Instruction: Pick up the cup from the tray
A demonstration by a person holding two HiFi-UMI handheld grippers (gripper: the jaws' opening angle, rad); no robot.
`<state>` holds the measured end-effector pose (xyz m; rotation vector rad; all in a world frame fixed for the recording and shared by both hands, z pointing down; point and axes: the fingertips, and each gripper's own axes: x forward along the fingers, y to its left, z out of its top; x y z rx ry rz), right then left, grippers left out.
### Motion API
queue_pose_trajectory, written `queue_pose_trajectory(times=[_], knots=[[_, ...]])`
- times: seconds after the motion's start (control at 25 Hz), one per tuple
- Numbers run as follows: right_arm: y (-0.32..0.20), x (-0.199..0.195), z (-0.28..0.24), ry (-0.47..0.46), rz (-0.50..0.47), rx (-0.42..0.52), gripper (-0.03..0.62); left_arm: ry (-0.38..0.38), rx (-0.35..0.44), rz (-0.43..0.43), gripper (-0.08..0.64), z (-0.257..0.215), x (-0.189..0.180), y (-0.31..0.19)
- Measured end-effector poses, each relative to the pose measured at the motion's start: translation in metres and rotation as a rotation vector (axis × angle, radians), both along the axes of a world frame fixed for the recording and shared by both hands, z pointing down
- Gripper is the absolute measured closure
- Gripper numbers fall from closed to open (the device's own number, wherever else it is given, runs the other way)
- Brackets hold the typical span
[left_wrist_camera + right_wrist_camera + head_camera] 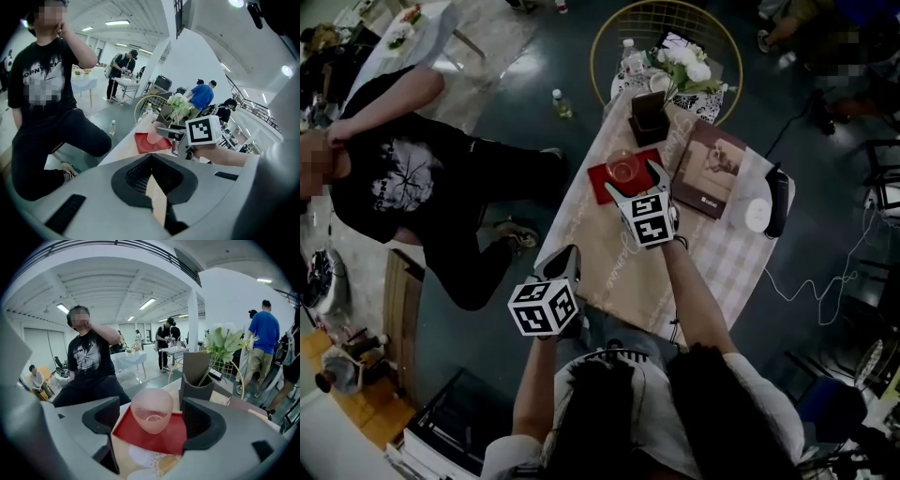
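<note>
The frosted pink cup (pixel 151 416) stands upright on the red tray (pixel 173 437) near the table's (pixel 609 272) left edge. It sits between the right gripper's (pixel 636 181) 2 wide-apart fingers, touching neither. The left gripper (pixel 151 161) hangs at the near end, fingers together on nothing.

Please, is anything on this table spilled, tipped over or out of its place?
Nothing stands out. The cup stands upright on the red tray, and the dark vase behind it is upright too.

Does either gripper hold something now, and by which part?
Nothing is held. The right gripper's open fingers flank the cup without touching; the left gripper is shut, empty.
</note>
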<state>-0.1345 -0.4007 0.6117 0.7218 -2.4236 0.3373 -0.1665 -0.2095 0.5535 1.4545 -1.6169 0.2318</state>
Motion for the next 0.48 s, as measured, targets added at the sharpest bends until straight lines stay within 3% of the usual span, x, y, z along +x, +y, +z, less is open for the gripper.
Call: queue_pose_trajectory(times=[0.28, 0.48], knots=[[-0.014, -0.014, 0.019, 0.067, -0.031, -0.011, 0.193, -0.005, -0.039, -0.031, 0.552, 0.011, -0.001, 0.0], [-0.015, -0.022, 0.03, 0.098, -0.051, -0.025, 0.193, 0.032, 0.003, -0.011, 0.554, 0.005, 0.009, -0.005]])
